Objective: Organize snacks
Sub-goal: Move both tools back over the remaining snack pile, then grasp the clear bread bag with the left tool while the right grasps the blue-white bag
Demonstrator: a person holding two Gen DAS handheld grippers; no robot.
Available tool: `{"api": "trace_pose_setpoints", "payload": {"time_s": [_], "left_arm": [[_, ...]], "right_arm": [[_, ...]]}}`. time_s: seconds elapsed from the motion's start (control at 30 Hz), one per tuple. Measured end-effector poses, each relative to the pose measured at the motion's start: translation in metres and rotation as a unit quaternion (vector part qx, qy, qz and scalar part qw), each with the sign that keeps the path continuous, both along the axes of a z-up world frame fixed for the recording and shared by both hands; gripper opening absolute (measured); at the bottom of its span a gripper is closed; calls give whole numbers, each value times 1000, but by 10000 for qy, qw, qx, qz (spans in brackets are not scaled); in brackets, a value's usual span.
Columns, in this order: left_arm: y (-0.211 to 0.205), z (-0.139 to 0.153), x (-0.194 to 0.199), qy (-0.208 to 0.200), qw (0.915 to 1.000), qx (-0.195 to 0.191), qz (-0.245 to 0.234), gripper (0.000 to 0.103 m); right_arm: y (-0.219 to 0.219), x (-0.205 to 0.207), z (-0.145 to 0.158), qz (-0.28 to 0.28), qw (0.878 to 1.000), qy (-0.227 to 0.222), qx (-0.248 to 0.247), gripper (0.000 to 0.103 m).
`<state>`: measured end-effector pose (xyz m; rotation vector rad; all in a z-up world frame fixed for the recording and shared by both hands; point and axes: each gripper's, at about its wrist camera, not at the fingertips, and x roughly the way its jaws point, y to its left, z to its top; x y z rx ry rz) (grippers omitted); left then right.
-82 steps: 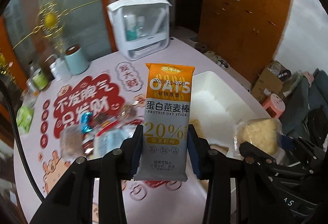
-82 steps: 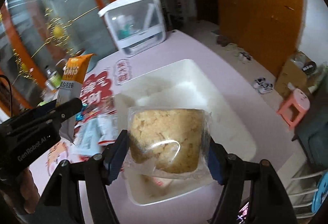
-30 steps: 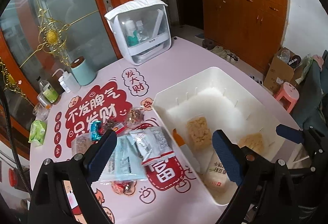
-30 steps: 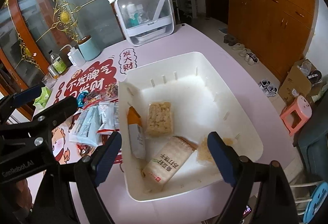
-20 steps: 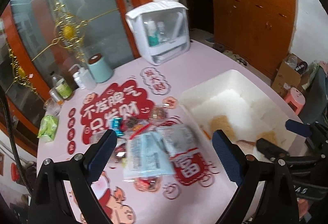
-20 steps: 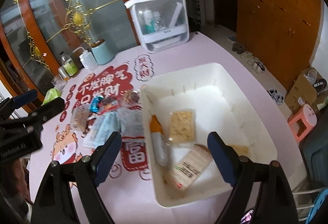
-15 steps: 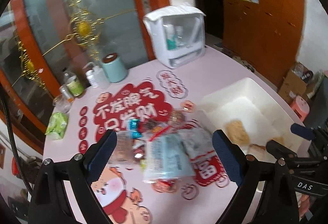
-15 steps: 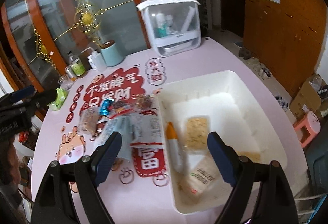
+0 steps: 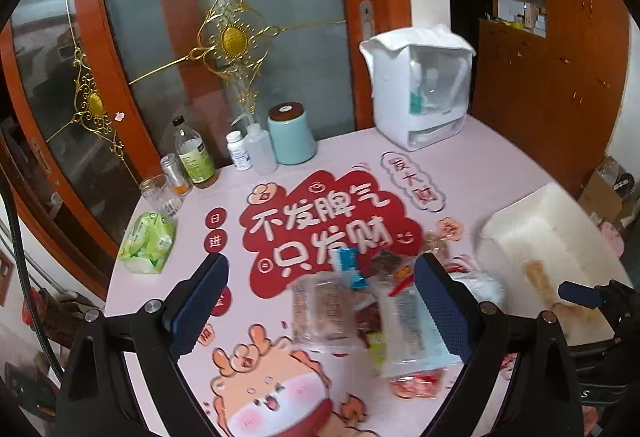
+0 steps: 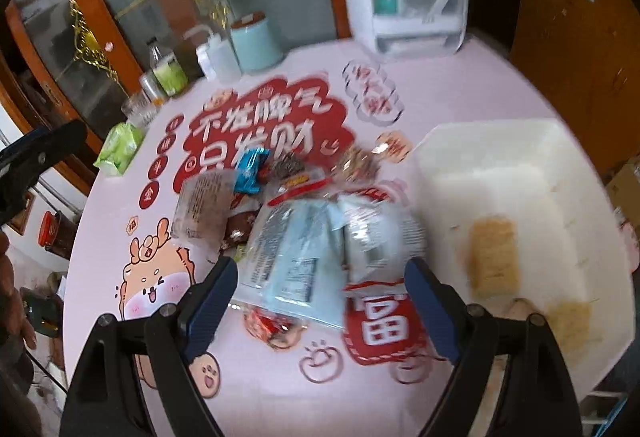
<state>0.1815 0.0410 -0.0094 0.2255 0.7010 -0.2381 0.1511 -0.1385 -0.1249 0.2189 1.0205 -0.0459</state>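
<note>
A pile of snack packets (image 9: 372,301) lies on the pink table, also in the right wrist view (image 10: 296,229): a clear brown bar (image 10: 202,203), a light blue pack (image 10: 294,257), a silvery pack (image 10: 376,233) and a small blue candy (image 10: 250,167). The white bin (image 10: 520,157) at the right holds a yellow cracker pack (image 10: 492,253); it also shows in the left wrist view (image 9: 532,233). My left gripper (image 9: 320,307) is open and empty above the pile. My right gripper (image 10: 322,299) is open and empty over the light blue pack.
At the back stand a white cabinet box (image 9: 420,89), a teal canister (image 9: 290,133), bottles (image 9: 194,153) and a glass (image 9: 160,193). A green tissue pack (image 9: 148,241) lies at the left edge. Glass doors are behind; a wooden cupboard is at right.
Both grippers have swung left from over the white bin to over the snack pile. Earlier they let go of the oat bar and the cracker pack into the bin.
</note>
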Motion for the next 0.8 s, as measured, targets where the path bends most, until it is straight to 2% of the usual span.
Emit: {"api": "trace_pose_setpoints", "payload": {"time_s": [0.17, 0.23, 0.27, 0.3, 0.43, 0.57, 0.8], "left_arm": [[11, -41, 35, 523, 9982, 200, -212, 94], [16, -61, 50, 837, 9959, 141, -303, 94], [17, -70, 57, 977, 9946, 91, -341, 94], [20, -80, 65, 1145, 9928, 42, -345, 94], [25, -116, 88, 1641, 9855, -189, -387, 94], [23, -146, 106, 2140, 9748, -403, -488, 94], [14, -182, 124, 2489, 9670, -298, -462, 94]], "right_arm": [[18, 31, -36, 6, 9993, 365, -20, 87], [22, 39, -48, -82, 9988, 465, -136, 92], [24, 42, -52, -109, 9987, 478, -160, 100], [25, 45, -57, -120, 9986, 489, -154, 103], [29, 56, -72, -273, 9976, 607, -163, 103], [33, 64, -88, -337, 9956, 849, -215, 103], [38, 75, -107, -297, 9935, 1086, -178, 103]]}}
